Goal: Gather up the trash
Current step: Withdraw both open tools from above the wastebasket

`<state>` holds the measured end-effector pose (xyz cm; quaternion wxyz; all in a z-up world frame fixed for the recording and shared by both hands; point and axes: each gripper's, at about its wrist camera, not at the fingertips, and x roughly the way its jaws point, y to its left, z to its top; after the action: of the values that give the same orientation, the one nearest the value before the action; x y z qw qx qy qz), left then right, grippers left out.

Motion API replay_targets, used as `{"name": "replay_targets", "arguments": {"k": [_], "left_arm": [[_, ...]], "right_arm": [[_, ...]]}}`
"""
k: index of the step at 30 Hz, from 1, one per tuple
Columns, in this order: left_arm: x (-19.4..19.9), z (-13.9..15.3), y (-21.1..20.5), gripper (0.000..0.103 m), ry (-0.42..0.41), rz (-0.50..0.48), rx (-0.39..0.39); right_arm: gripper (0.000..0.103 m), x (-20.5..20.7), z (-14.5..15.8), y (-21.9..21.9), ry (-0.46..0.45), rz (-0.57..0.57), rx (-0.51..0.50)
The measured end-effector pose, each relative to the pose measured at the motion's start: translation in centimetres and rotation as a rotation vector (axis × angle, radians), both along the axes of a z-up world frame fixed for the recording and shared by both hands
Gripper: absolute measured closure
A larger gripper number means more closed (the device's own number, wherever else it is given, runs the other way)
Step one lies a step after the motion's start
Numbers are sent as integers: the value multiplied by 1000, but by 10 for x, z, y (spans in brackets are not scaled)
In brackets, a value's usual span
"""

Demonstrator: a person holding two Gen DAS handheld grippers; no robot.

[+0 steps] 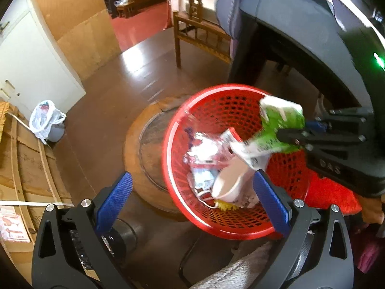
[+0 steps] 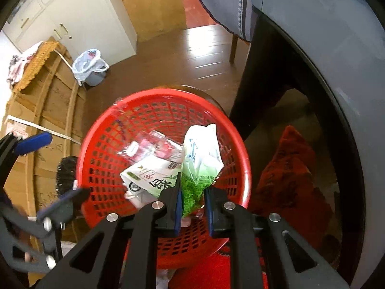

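A glossy brown floor (image 1: 101,110) runs back to a red-floored doorway, with a white cabinet (image 1: 31,62) at one side, a wooden chair (image 1: 199,31) further off, and a dark grey-topped piece of furniture (image 2: 312,36) curving over the other side. A small bin lined with a white plastic bag (image 1: 47,120) stands on the floor just in front of the cabinet, beside flat cardboard boxes (image 1: 26,168). Below me, a red plastic basket (image 1: 226,103) with a lattice wall rests on a round wooden stand (image 1: 144,149); a red fuzzy mat (image 2: 288,168) lies next to it. Inside the basket I see crumpled clear and pink wrappers (image 1: 207,149), a white paper cup (image 1: 233,180) lying on its side, and something small and yellow (image 1: 226,206) under the cup. My right claw (image 2: 192,192) points steeply down over the basket's inner edge, its blue pads pressed onto a crumpled green-and-white packet (image 2: 199,166) that sticks up from between them above the basket's contents. In my right wrist view a white packet with green printed characters (image 2: 154,175) lies just beside the held one, though I cannot tell whether the two are one piece. My left claw (image 1: 192,202) hangs over the near rim of the basket with its blue pads (image 1: 115,200) set wide apart and nothing between them, one finger outside the basket over the stand, the other above the trash.
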<state>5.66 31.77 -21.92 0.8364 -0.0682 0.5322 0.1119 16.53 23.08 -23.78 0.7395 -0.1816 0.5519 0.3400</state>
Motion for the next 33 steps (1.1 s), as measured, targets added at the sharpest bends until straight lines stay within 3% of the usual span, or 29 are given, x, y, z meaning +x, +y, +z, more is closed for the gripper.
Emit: {"name": "replay_targets", "arguments": {"k": [2, 4, 9, 19, 21, 22, 24, 29, 33], "left_arm": [[-1, 5, 6, 7, -10, 19, 10], [-1, 9, 12, 7, -20, 34, 13], [-1, 15, 12, 7, -32, 43, 16], [1, 24, -2, 7, -30, 17, 50], [2, 37, -9, 7, -29, 10, 88], [1, 46, -13, 7, -34, 13, 112], [-1, 64, -17, 7, -46, 25, 147], [-3, 124, -25, 7, -123, 120, 205], [-1, 160, -41, 7, -161, 187, 228]], "right_arm": [[83, -3, 3, -5, 9, 2, 5], [64, -5, 2, -10, 18, 1, -12], [64, -12, 11, -26, 9, -17, 0], [64, -27, 51, -52, -96, -28, 57], [60, -33, 63, -57, -139, -24, 53], [50, -35, 70, -58, -158, -25, 59], [41, -33, 91, -63, -192, -31, 98], [30, -34, 146, -78, -298, -5, 224], [26, -44, 167, -102, -356, 19, 289]]}}
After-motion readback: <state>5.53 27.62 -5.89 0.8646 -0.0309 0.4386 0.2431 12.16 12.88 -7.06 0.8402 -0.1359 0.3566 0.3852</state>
